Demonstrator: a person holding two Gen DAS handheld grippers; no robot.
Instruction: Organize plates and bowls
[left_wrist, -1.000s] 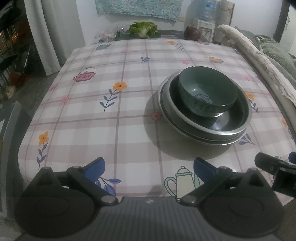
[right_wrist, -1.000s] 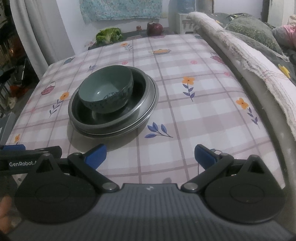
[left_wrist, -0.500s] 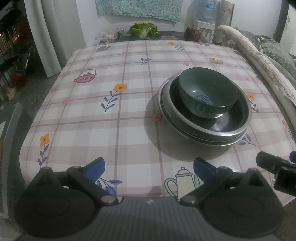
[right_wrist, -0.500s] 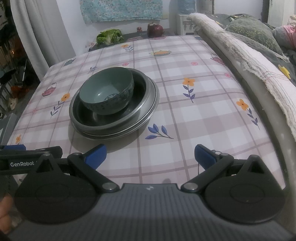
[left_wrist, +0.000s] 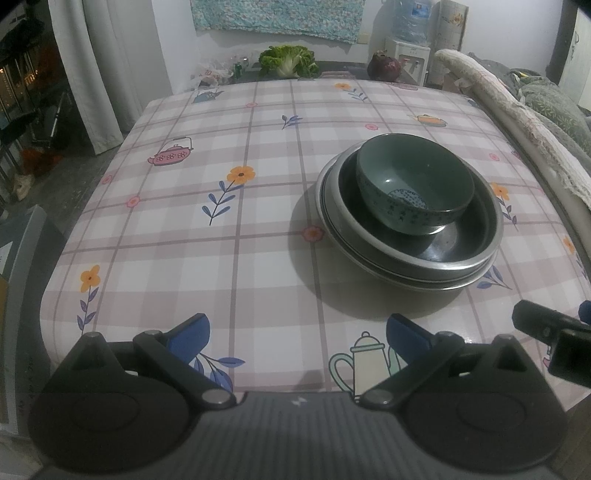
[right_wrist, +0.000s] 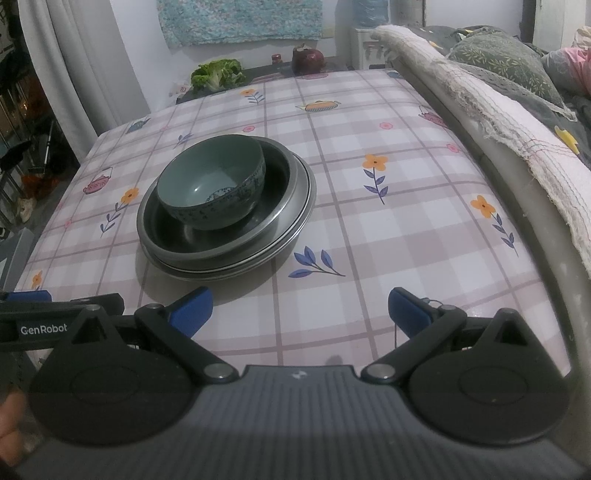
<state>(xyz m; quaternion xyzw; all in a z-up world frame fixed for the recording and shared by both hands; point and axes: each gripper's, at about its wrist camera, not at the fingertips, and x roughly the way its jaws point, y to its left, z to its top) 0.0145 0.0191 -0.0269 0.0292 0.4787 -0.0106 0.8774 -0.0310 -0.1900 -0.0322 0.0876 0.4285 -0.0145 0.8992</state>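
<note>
Left wrist view: the left gripper (left_wrist: 297, 334) hangs over the near edge of the surface (left_wrist: 236, 236), its blue-tipped fingers (left_wrist: 190, 332) spread wide apart with nothing between them. Ahead and to the right sits the stack: a green ceramic bowl (left_wrist: 415, 190) with a speckled blue pattern, upright, resting inside a dark metal plate (left_wrist: 465, 247), which in turn nests on at least one more metal plate whose rim (left_wrist: 436, 284) shows beneath. The bowl sits toward the far left part of the plate, not centred. The surface is covered by a checked cloth printed with flowers and teapots. At the right edge, part of the other gripper's body pokes in just above the cloth.

Right wrist view: the right gripper (right_wrist: 299, 304) is likewise spread open and empty, held near the front edge of the surface (right_wrist: 369, 229). The bowl (right_wrist: 212, 184) and plates (right_wrist: 291, 206) lie ahead to the left, well apart from its fingers (right_wrist: 408, 310). The left gripper's body, labelled GenRobot, crosses the lower left. A leafy green vegetable (right_wrist: 218, 74) and a dark red round object (right_wrist: 308, 57) rest beyond the far edge. A frayed cloth-covered rail (right_wrist: 491, 107) borders the right side.
</note>
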